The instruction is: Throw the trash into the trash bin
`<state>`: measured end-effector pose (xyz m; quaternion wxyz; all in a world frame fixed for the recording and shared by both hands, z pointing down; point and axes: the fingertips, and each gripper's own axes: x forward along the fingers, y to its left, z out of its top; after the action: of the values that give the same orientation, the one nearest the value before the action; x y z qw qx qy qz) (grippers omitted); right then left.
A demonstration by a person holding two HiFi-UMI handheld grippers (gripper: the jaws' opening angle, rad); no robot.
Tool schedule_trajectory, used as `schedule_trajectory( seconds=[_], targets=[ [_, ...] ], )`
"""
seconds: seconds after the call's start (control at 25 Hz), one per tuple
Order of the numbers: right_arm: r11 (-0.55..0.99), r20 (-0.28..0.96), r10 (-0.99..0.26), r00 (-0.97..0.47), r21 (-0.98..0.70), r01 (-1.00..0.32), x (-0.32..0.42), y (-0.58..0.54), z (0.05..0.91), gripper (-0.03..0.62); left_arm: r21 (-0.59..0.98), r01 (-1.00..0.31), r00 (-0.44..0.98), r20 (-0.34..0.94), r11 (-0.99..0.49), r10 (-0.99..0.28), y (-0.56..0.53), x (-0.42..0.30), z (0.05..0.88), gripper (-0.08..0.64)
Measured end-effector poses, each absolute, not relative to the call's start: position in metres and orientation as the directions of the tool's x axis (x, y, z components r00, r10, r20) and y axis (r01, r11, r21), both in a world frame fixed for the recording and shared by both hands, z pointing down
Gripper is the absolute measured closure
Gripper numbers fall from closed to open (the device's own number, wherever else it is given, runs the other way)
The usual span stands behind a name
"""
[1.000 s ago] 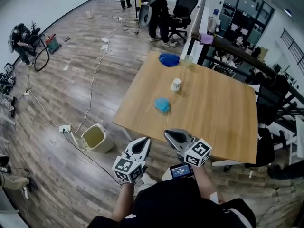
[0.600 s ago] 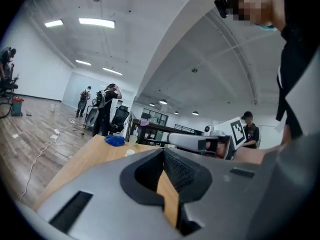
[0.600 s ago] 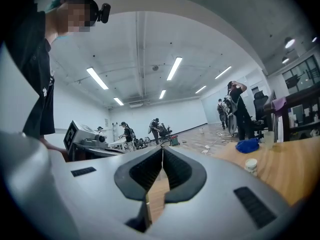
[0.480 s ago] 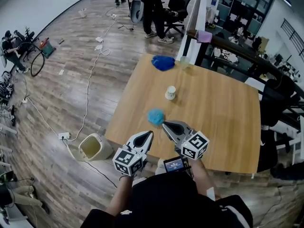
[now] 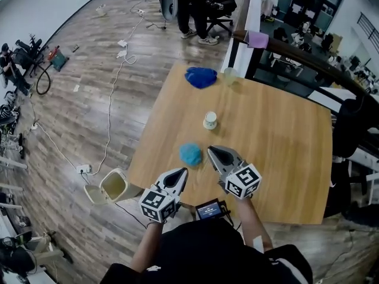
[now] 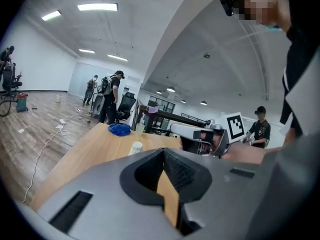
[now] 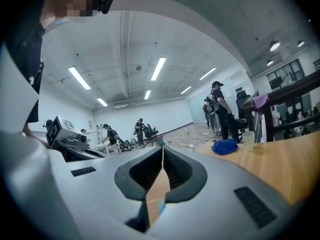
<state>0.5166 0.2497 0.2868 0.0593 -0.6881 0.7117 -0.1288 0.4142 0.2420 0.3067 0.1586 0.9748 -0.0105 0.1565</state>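
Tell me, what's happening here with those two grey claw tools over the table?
A person at the near edge of the wooden table holds a left gripper and a right gripper, both shut and empty. A light blue wad lies just beside the right gripper's tip; a white cup and dark blue wad sit farther off. The open trash bin stands on the floor beside the table. Nothing is picked up yet.

Head view: the contents of the cream plastic trash bin [image 5: 95, 194], at eight o'clock, are too small to tell; people [image 5: 192, 10] at twelve o'clock are cut off by the top edge. Right gripper view: the light blue crumpled wad [image 7: 160, 206] shows only as a sliver behind the right gripper [image 7: 163, 149].
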Motion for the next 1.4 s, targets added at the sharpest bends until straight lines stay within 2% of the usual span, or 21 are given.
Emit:
schedule_trajectory(
  seconds=[0.28, 0.32, 0.36, 0.4, 0.56, 0.76, 1.0, 1.08, 1.12, 1.4],
  targets=[
    [-0.113, 0.209, -0.975, 0.077, -0.164, -0.980, 0.571, 0.215, 0.350, 0.587, 0.330, -0.059, 0.927, 0.369, -0.942, 0.072, 0.232, 0.432, 0.338, 0.555],
    [-0.125, 0.228, -0.969, 0.090, -0.145, -0.981, 0.581, 0.207, 0.363, 0.522, 0.340, -0.065, 0.923, 0.378, -0.938, 0.073, 0.229, 0.431, 0.343, 0.555],
    [-0.136, 0.248, -0.963, 0.102, -0.121, -0.983, 0.591, 0.197, 0.376, 0.372, 0.349, -0.077, 0.919, 0.389, -0.934, 0.070, 0.226, 0.428, 0.349, 0.555],
    [-0.146, 0.268, -0.956, 0.117, -0.092, -0.985, 0.601, 0.188, 0.389, 0.339, 0.356, -0.092, 0.914, 0.401, -0.930, 0.063, 0.223, 0.425, 0.354, 0.555],
    [-0.211, 0.329, -0.926, 0.187, -0.040, -0.977, 0.640, 0.165, 0.428, 0.290, 0.377, -0.151, 0.891, 0.452, -0.914, 0.039, 0.215, 0.409, 0.372, 0.555],
    [-0.272, 0.388, -0.892, 0.232, -0.051, -0.961, 0.666, 0.144, 0.479, 0.281, 0.400, -0.207, 0.867, 0.497, -0.893, 0.021, 0.204, 0.396, 0.392, 0.555],
    [-0.353, 0.421, -0.855, 0.304, -0.042, -0.935, 0.684, 0.130, 0.513, 0.282, 0.409, -0.194, 0.864, 0.502, -0.892, 0.042, 0.198, 0.405, 0.402, 0.555],
    [-0.350, 0.425, -0.854, 0.299, -0.046, -0.936, 0.686, 0.130, 0.515, 0.293, 0.416, -0.178, 0.863, 0.501, -0.892, 0.061, 0.205, 0.410, 0.403, 0.555],
    [-0.338, 0.426, -0.859, 0.285, -0.053, -0.940, 0.685, 0.131, 0.515, 0.345, 0.422, -0.172, 0.865, 0.498, -0.890, 0.069, 0.208, 0.413, 0.403, 0.555],
    [-0.290, 0.414, -0.879, 0.236, -0.071, -0.955, 0.682, 0.128, 0.500, 0.350, 0.406, -0.160, 0.873, 0.484, -0.900, 0.063, 0.207, 0.425, 0.397, 0.555]
  ],
)
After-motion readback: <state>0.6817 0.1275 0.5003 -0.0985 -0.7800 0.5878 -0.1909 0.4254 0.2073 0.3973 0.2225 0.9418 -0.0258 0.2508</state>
